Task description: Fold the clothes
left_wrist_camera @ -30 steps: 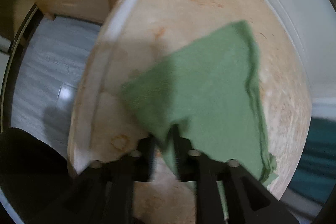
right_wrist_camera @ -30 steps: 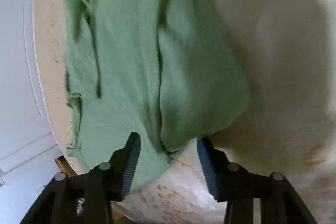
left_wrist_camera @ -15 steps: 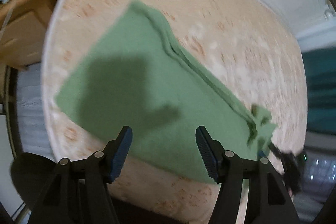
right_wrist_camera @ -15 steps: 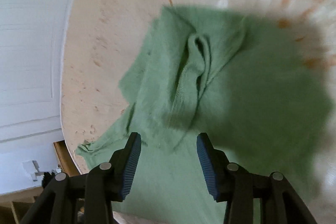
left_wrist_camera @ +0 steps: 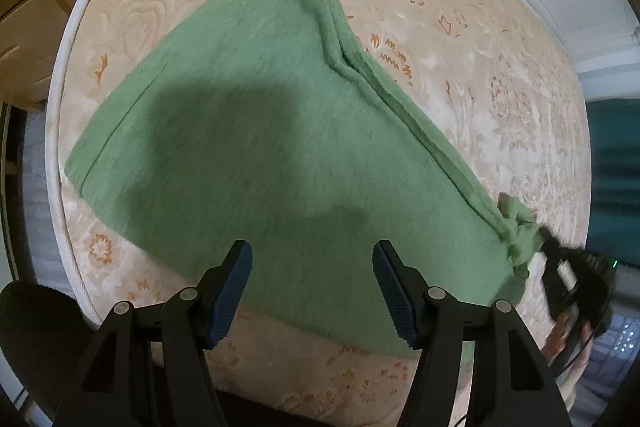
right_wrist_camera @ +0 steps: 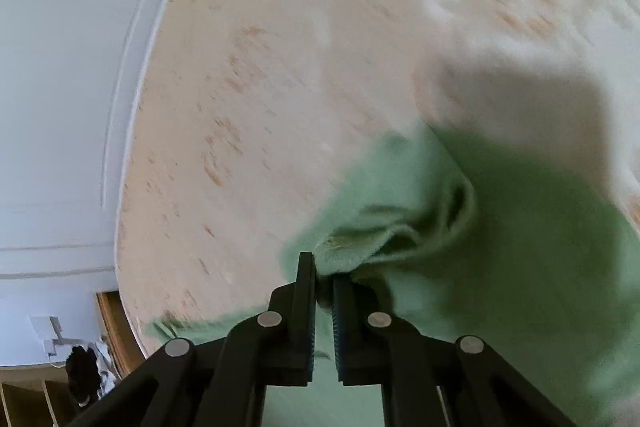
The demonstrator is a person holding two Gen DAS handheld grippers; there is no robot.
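Half a second ago the right claw (right_wrist_camera: 324, 277) hovered apart over the soft green knitted garment (left_wrist_camera: 256, 147); now its jaws are closing, pinching a bunched corner of the garment. The left claw (left_wrist_camera: 312, 291) stands wide and empty above the garment's near edge, as it did then. The garment lies folded on the cream, orange-flowered mattress (left_wrist_camera: 500, 99), its layered hem running diagonally. Bare mattress lies open beyond that hem towards the white wall (right_wrist_camera: 60, 87); the garment's far-left corner sits just beside the mattress's piped edge.
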